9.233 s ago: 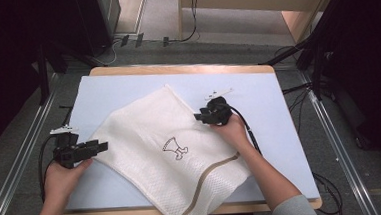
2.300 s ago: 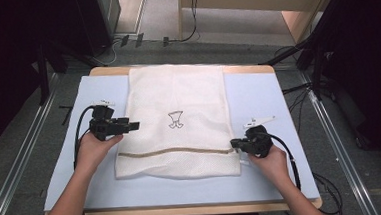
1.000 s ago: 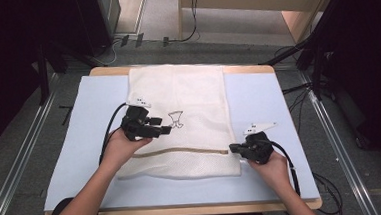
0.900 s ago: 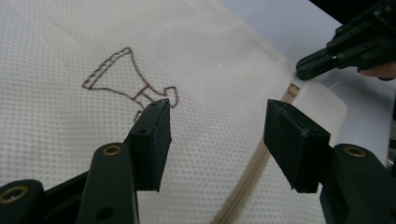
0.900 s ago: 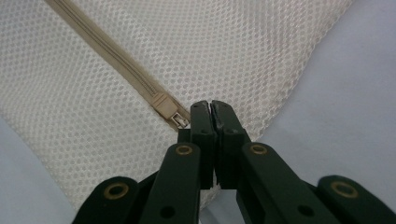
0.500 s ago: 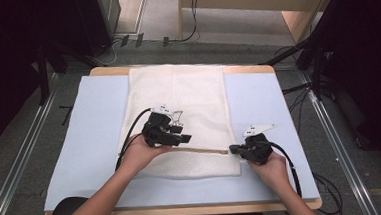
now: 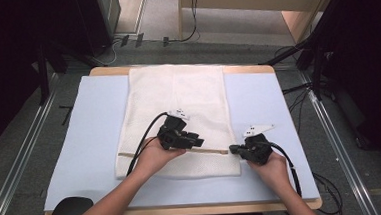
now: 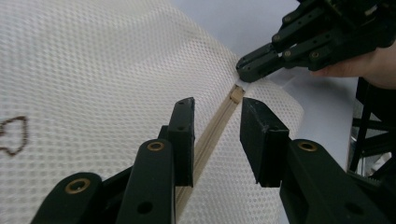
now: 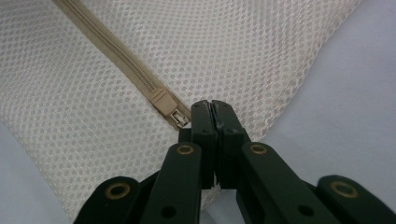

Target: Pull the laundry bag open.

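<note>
A white mesh bag (image 7: 178,98) lies flat on the blue mat, with a beige zipper (image 7: 213,151) running across its near part. My left gripper (image 7: 200,141) hovers low over the bag with its jaws on either side of the zipper (image 8: 212,135). They have just been closing, but a gap remains and the pads do not press on it. My right gripper (image 7: 232,148) is shut on the bag's right edge, just beside the zipper slider (image 9: 166,100). It also appears in the left gripper view, where the right gripper (image 8: 245,70) sits at the zipper's end.
The blue mat (image 7: 89,123) covers a wooden table (image 7: 106,70). The left gripper's black cable (image 7: 143,145) trails over the bag's near left part. Cables and metal rails lie on the floor around the table, and a dark round object (image 7: 67,210) stands at the near left corner.
The left hand has moved right across the bag to the zipper, close to the right gripper, and its jaws have narrowed. The right hand has not moved.
</note>
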